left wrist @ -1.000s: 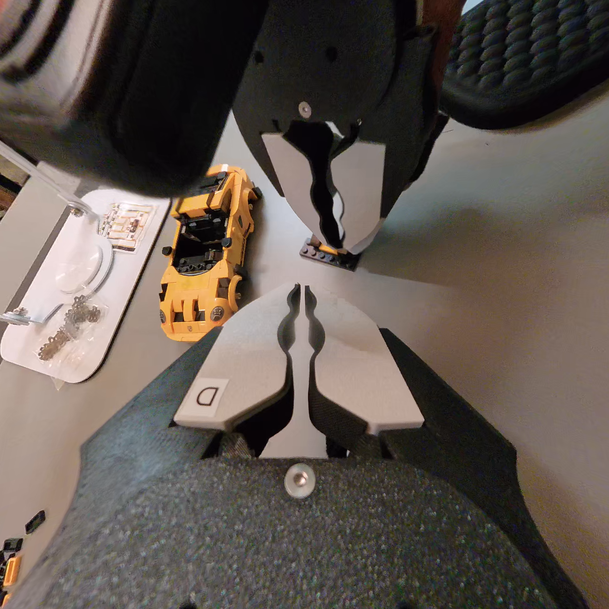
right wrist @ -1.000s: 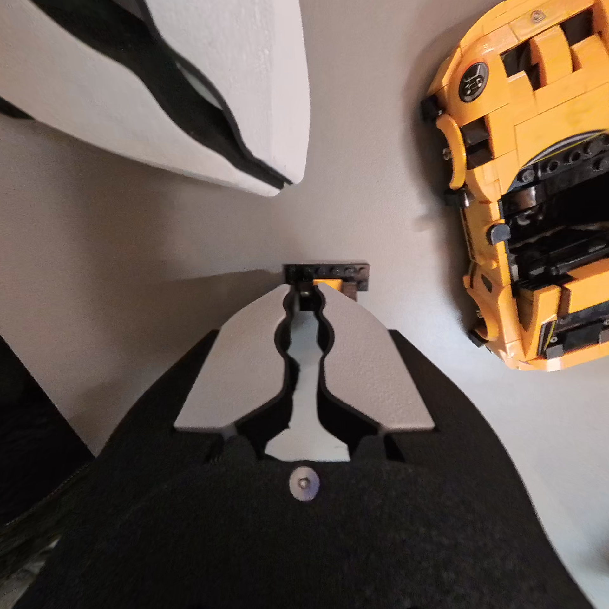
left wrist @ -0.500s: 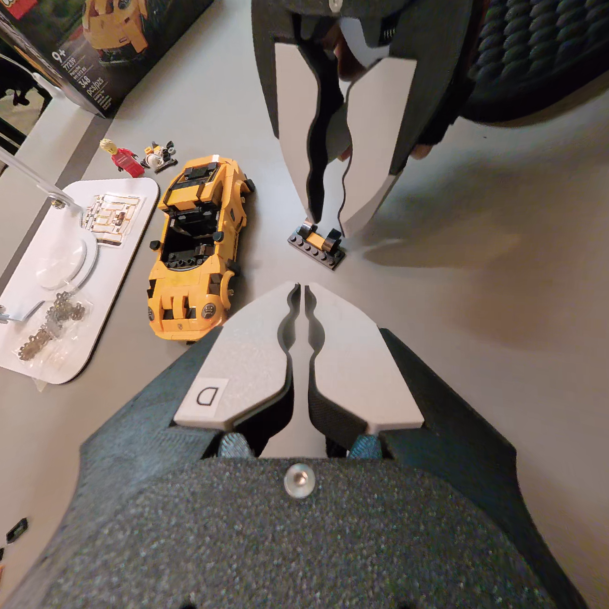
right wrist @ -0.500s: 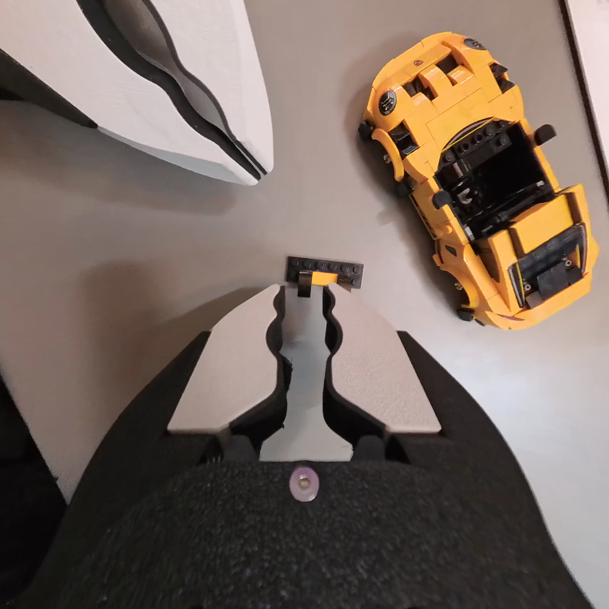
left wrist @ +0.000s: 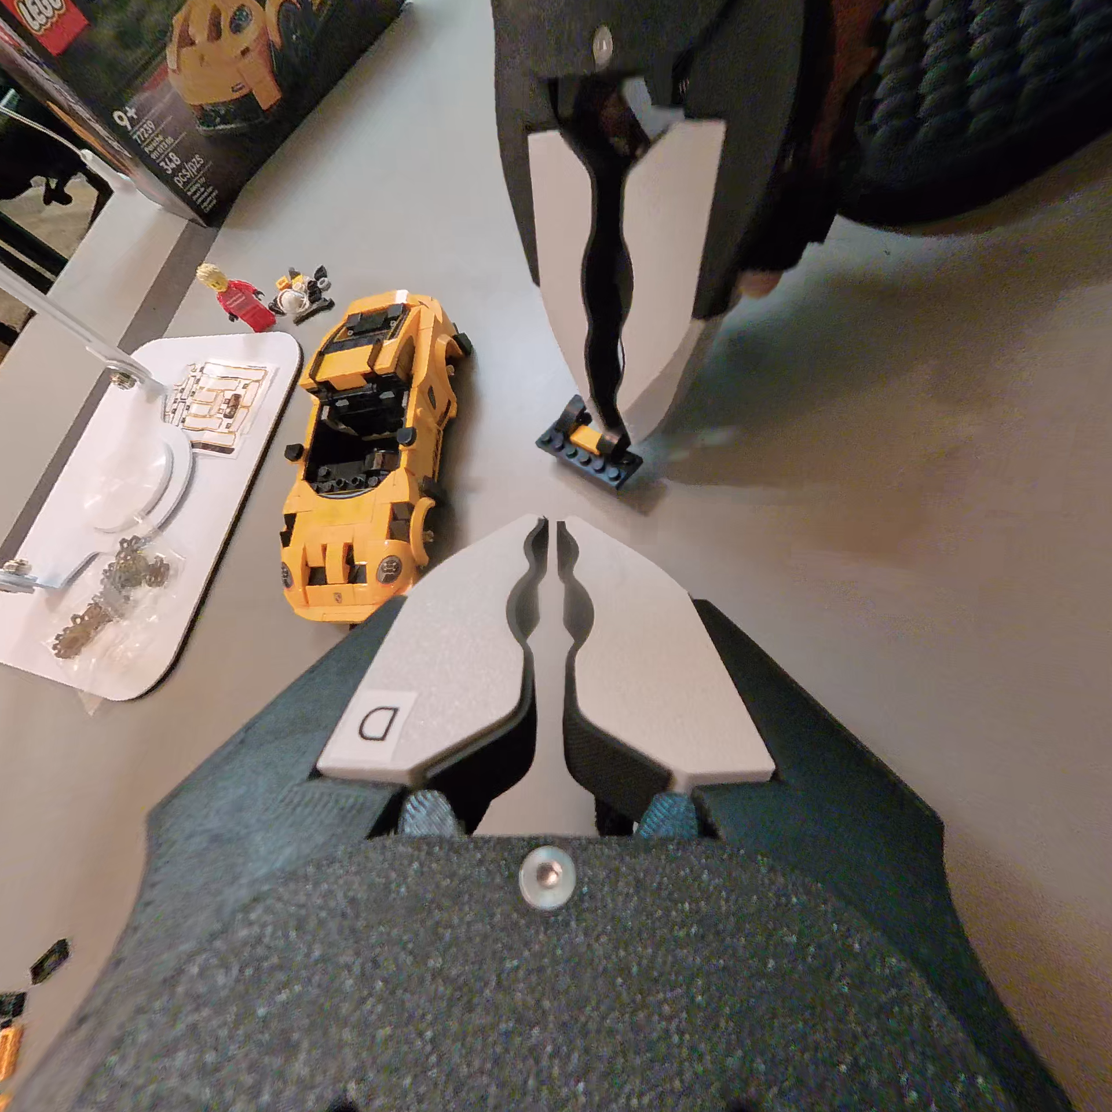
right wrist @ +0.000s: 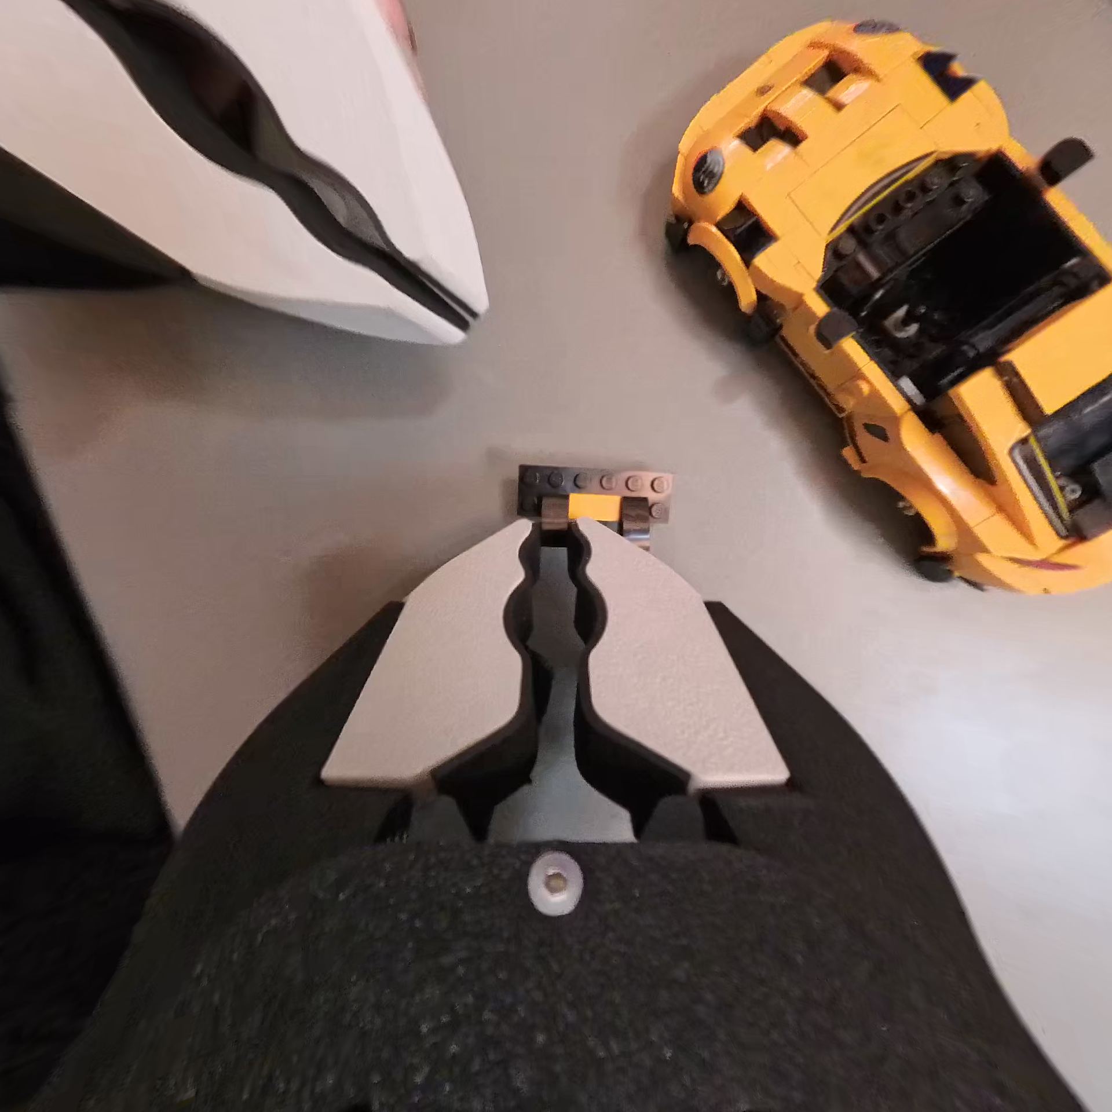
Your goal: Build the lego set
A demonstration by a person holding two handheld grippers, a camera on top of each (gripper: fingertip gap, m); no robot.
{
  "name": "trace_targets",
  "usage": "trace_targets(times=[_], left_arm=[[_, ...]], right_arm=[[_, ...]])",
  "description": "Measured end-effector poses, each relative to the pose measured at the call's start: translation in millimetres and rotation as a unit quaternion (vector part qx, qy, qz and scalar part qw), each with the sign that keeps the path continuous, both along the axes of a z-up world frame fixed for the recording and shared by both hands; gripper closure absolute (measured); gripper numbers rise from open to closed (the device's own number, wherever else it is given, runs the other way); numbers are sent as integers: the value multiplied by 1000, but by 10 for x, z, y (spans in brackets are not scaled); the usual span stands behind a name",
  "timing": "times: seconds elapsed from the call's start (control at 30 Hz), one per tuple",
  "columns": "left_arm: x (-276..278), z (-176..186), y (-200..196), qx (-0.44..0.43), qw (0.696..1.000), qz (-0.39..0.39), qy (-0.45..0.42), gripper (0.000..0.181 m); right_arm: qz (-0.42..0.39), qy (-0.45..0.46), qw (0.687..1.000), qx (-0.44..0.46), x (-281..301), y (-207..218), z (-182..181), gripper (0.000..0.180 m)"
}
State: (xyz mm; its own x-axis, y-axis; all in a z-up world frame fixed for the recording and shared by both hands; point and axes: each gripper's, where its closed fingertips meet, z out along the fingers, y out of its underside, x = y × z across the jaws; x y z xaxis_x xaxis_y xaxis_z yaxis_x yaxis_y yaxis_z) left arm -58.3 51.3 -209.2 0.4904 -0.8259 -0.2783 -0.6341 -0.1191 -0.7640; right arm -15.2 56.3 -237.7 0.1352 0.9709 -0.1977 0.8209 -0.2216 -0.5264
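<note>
The right gripper (right wrist: 555,529) is narrowed to a slim gap, tips pinching the near black clip of a small sub-assembly (right wrist: 593,498): a black studded plate carrying a short yellow piece between two black clips. The assembly sits on the grey table (right wrist: 301,511); the left wrist view shows the same tips (left wrist: 608,430) coming down on it from the far side. Whether the clip is truly clamped or only touched is hard to tell, though the jaws look closed on it.

The left gripper (left wrist: 552,526) is empty, its jaws drawn almost together, hovering just near of the sub-assembly and not touching it.

Left of the sub-assembly in the left wrist view lies the yellow car (left wrist: 367,457), well apart from both grippers. Its body, nose and rear look built, but the cockpit is open and black, with no roof or windscreen, and I see no tyres on it. Farther left a white board (left wrist: 240,541) holds a sticker sheet (left wrist: 216,400) and a bag of small parts (left wrist: 105,593). A minifigure (left wrist: 237,298) and the box (left wrist: 198,84) lie beyond. Loose pieces (left wrist: 48,960) show at the near left edge.

Judging by this, the build is well advanced; the sub-assembly, cockpit cover, stickers and bagged parts remain.
</note>
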Motion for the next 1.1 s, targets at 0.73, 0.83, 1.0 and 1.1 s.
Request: trace_targets(times=[0.73,0.83,1.0,1.1], left_arm=[[348,500,-378,99,978,-140,-116,165],[351,521,-377,98,978,-137,-122,163],[293,467,-282,80,984,-109,-113,166],[243,395,-208,61,989,-84,-101,169]], right_arm=[[32,245,916,-315,-30,-593,831,172],[38,252,917,-308,-11,-601,837,172],[33,245,932,-264,26,-536,765,172],[21,193,964,-181,82,-412,535,172]])
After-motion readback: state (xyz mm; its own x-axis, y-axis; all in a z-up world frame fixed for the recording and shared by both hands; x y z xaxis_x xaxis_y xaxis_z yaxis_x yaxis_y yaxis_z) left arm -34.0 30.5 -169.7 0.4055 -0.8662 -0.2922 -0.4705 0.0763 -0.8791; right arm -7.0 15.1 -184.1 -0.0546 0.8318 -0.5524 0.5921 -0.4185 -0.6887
